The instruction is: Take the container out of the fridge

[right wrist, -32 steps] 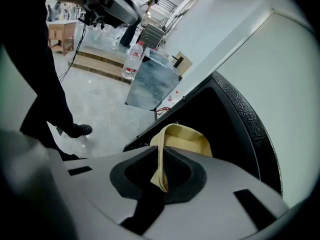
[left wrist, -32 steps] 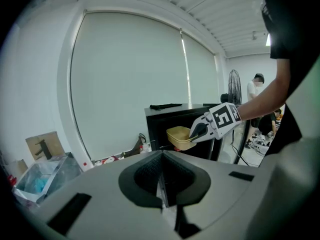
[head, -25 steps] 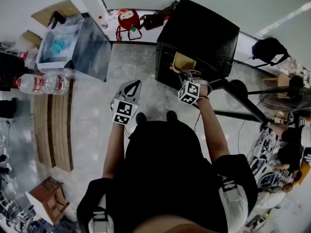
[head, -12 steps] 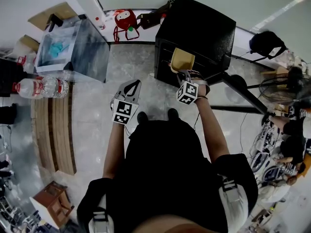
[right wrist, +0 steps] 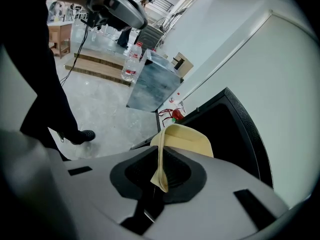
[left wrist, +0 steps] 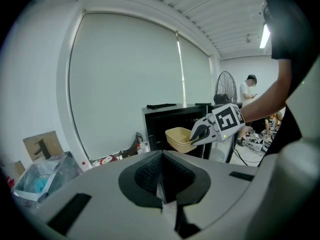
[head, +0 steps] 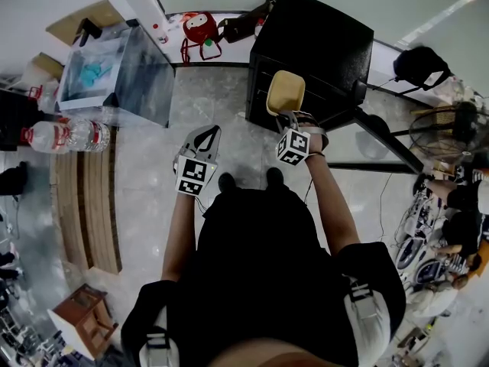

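The person's right tool [head: 289, 118] is clamped on the near rim of a tan, open-topped container [head: 285, 92]; in the right gripper view the thin rim runs down between the two jaws, which press on it from both sides. The container hangs in the air just in front of the black fridge [head: 328, 40], with its hollow side turned up, and in the head view it overlaps the fridge's front edge. The left gripper view shows it from the side, against the fridge's dark front and touching no shelf. The left tool [head: 206, 133] is held out over the grey floor [head: 145, 182], well apart from the container, with its jaws pressed together and nothing between them. To the person's left stand a glass-sided cabinet [head: 126, 71] and clear water bottles [head: 65, 134] beside a wooden pallet [head: 88, 205]. A red bag [head: 200, 30] lies against the wall between the cabinet and the fridge.
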`<control>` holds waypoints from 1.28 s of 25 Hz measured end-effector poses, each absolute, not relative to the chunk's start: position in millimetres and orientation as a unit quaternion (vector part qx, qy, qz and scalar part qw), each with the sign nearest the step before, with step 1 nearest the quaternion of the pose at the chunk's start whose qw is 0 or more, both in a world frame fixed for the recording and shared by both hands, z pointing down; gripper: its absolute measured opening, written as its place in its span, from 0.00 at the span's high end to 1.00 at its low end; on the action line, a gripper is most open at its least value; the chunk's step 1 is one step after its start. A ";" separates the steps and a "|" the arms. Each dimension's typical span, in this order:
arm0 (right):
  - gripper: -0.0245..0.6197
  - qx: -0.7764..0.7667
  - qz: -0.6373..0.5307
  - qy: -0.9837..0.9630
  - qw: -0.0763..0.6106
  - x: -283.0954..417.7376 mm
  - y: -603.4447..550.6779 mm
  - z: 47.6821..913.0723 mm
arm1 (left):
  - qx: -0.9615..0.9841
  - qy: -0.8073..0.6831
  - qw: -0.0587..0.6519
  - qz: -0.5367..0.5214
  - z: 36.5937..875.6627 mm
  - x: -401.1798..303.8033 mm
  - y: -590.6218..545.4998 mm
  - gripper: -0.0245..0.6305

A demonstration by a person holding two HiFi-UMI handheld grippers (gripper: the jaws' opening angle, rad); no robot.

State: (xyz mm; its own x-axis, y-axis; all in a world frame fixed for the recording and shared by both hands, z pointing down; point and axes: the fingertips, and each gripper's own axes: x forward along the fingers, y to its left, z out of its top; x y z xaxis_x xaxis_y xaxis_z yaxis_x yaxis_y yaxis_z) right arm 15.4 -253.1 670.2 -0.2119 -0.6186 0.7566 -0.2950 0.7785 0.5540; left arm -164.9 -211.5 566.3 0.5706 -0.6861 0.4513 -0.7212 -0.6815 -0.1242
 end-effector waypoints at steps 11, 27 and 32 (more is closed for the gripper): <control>0.92 0.310 -0.142 -0.764 0.547 -10.4 -233.4 664.7 | 0.893 -0.382 0.034 0.236 568.8 -184.0 -195.1 0.93; 0.92 0.328 -0.133 -0.763 0.540 -57.6 -200.8 673.8 | 0.899 -0.365 0.026 0.241 580.6 -229.8 -170.3 0.93; 0.92 0.327 -0.132 -0.767 0.537 -74.4 -195.4 675.0 | 0.901 -0.359 0.024 0.243 582.9 -239.7 -166.1 0.93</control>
State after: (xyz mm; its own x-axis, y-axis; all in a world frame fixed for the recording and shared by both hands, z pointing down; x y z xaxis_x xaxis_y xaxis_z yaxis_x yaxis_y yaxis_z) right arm -74.4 -195.4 675.0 -0.2101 -0.6426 0.7368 -0.3588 0.7517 0.5533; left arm -239.7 -166.1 582.9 0.6233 -0.6354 0.4558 -0.6589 -0.7407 -0.1313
